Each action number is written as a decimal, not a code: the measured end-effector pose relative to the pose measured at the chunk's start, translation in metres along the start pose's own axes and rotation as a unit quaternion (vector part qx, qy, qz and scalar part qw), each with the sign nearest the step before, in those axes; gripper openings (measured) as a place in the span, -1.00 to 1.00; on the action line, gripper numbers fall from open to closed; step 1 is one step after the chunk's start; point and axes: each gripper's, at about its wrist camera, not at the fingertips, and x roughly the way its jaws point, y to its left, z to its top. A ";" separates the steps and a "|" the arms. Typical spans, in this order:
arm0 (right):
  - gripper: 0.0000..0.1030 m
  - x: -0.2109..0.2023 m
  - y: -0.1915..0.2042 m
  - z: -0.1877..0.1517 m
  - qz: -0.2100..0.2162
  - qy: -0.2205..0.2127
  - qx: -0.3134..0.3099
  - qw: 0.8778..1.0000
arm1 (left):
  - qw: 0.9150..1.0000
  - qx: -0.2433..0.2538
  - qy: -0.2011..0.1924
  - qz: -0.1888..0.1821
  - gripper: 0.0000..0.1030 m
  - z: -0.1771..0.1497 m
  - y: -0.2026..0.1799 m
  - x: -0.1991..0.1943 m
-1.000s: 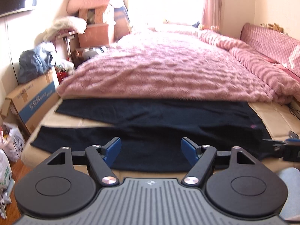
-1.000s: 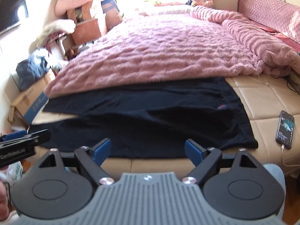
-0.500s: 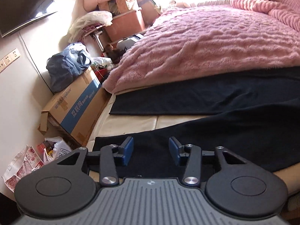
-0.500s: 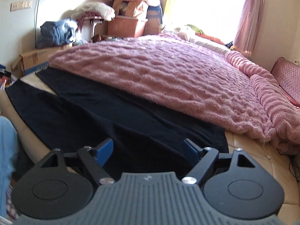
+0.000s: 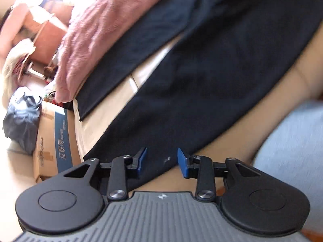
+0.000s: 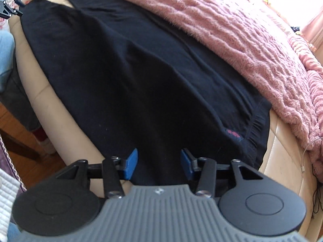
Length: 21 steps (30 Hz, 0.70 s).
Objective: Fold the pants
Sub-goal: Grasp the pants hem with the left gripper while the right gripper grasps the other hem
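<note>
Black pants [image 6: 131, 76] spread flat along the near edge of a bed [image 6: 282, 161], both legs running lengthwise, waistband toward the right.

Left tongs [image 5: 162, 162] pointed steeply down at the hem end of the nearer leg, blue pads [image 5: 141, 160] apart and closing, dark cloth and the leg's outer edge between them but not yet pressed. Right tongs [image 6: 159, 163] angled down over the waist end, pads [image 6: 131, 163] likewise apart and closing, black fabric in the gap, no pinch visible. Left tongs also glimpsed at the top left corner of the right wrist view, over the far hem.

Pants: soft matte knit, near-black, ribbed gathered waistband [image 6: 254, 129] with a small reddish mark [image 6: 233, 134] beside it. Wedge of bare mattress visible between the two legs [image 5: 141, 74]. Mattress surface smooth, cream, seamed into panels, rounded at the side. Fluffy pink blanket [image 6: 242, 32] with wavy ridges covering the rest of the bed, its edge overlapping the far leg. Tongs' bodies black, with round discs on either side of a grey ribbed plate. Cardboard box [image 5: 52, 139] with a blue band beside the bed, dark bag [image 5: 20, 119] next to it. Pale blue denim of a person's leg [image 5: 292, 151] at the right of the left wrist view.

Compared with a second ago: both views tipped from a level look across the room to a close downward look at the cloth, horizon rolled, pads much nearer together, pants unmoved.
</note>
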 end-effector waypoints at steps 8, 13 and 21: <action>-0.16 0.008 -0.003 0.002 0.009 0.038 -0.013 0.999 | 0.996 0.082 0.027 0.007 -0.12 -0.018 -0.004 0.020; -0.16 0.009 -0.004 0.000 0.010 0.048 -0.026 0.998 | 0.993 0.109 0.029 0.021 -0.14 -0.016 -0.012 0.017; -0.15 -0.001 0.002 -0.017 0.023 0.060 -0.079 0.995 | 0.999 0.006 0.045 0.007 -1.00 -0.008 -0.006 0.010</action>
